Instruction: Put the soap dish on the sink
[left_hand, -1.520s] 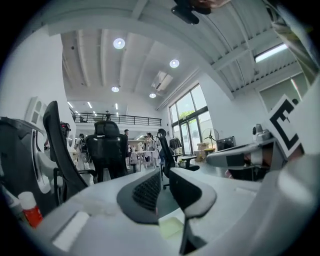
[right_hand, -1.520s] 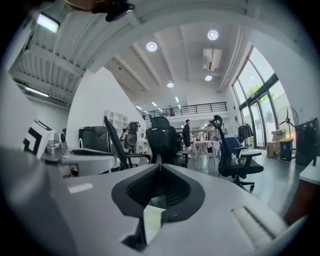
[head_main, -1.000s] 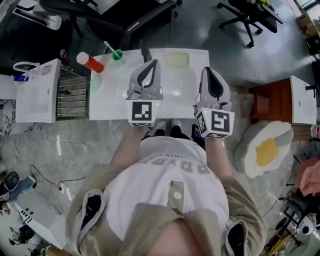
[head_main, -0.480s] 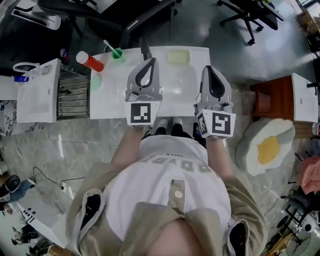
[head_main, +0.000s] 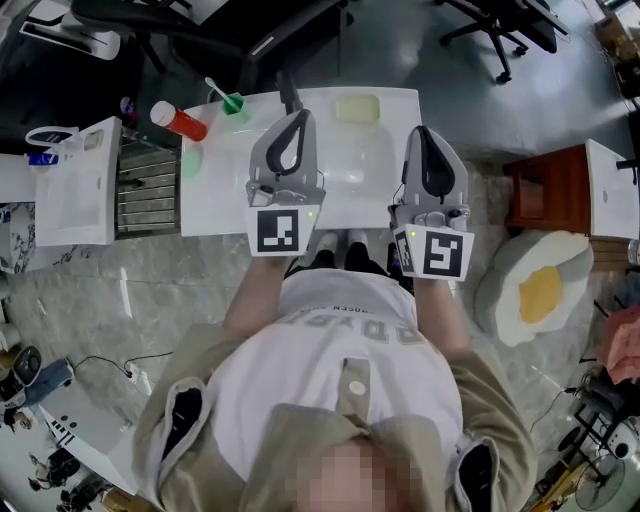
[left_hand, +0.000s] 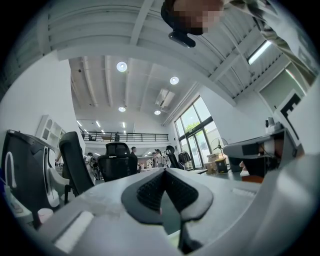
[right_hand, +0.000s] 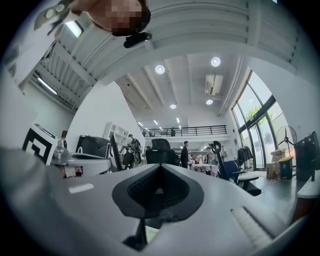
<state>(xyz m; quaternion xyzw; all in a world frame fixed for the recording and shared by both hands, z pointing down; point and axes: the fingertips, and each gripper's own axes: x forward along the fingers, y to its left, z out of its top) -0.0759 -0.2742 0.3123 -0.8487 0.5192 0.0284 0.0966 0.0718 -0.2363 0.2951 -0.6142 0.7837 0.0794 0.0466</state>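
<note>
Pale-yellow rectangular soap dish (head_main: 357, 108) on white sink (head_main: 215, 190); left gripper (head_main: 297, 116), right gripper (head_main: 423, 133) fingers closed, empty.

The right gripper (right_hand: 159, 170) has its jaws together, empty, facing a chair (right_hand: 161, 150) and standing people (right_hand: 185, 153).

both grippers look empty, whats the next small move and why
Probably open the jaws of the right gripper and reach forward toward the soap dish. Both it and the left gripper are shut on nothing, and the dish lies untouched at the far edge of the sink, ahead between them.
</note>
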